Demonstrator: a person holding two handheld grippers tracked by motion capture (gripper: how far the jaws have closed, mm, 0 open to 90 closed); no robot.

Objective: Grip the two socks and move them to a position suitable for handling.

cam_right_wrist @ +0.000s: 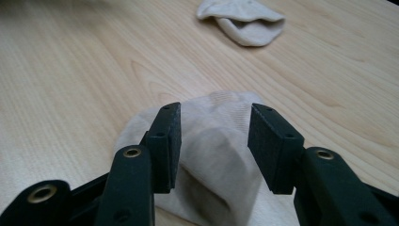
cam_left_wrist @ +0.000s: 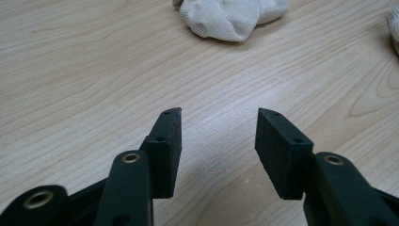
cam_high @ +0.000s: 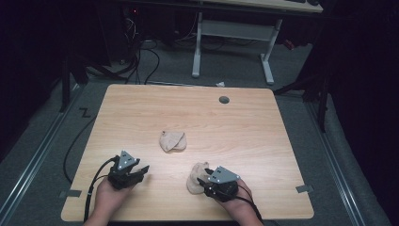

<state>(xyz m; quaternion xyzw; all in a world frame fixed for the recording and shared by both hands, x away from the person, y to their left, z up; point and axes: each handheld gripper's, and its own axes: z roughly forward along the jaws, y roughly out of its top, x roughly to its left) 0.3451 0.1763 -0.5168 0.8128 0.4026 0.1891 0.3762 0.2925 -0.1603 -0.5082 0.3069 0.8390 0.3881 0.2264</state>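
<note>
Two socks; near sock [cam_right_wrist: 211,155] lies lengthwise under right gripper [cam_right_wrist: 214,141].

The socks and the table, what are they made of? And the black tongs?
The near sock looks like soft beige knit fabric: fine ribbing shows, and it slumps in folds. The far sock looks the same. The table has a pale wood-grain top with a smooth matt look; real wood or laminate, I cannot tell. The right tongs look like matt black plastic, with finely textured pads, maybe rubber.
</note>
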